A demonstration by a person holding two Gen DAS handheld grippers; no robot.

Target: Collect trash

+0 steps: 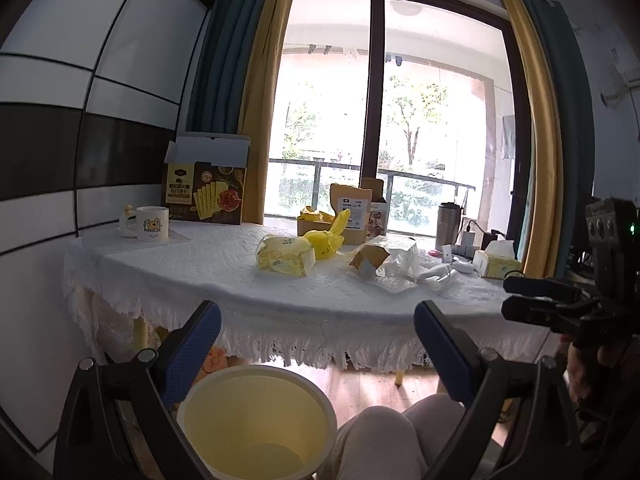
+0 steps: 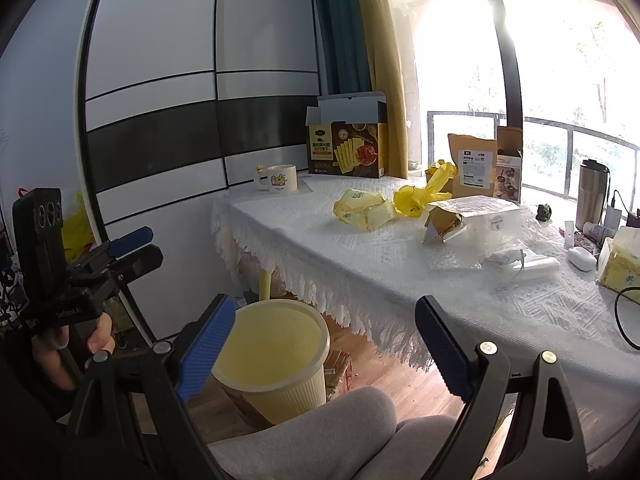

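Observation:
Trash lies on the white-clothed table (image 1: 200, 276) (image 2: 320, 248): a crumpled yellow wrapper (image 1: 284, 256) (image 2: 364, 210), a yellow plastic bag (image 1: 328, 240) (image 2: 416, 196), a torn brown paper pack (image 1: 368, 258) (image 2: 444, 220) and clear plastic film (image 1: 424, 270) (image 2: 520, 260). A pale yellow bin (image 1: 256, 420) (image 2: 276, 356) stands on the floor under the table's near edge, with nothing visible in it. My left gripper (image 1: 318, 332) (image 2: 150, 246) hovers open over the bin, short of the table. My right gripper (image 2: 326, 336) (image 1: 507, 295) is open too, holding nothing, between bin and table edge.
At the back of the table stand an open cracker box (image 1: 204, 196), a white mug (image 1: 152, 222), a brown pouch (image 1: 354, 212), a steel flask (image 2: 592, 192) and a tissue box (image 2: 620, 264). A person's grey-clad knees (image 2: 340, 420) sit beside the bin. A black cable (image 2: 624, 320) lies at right.

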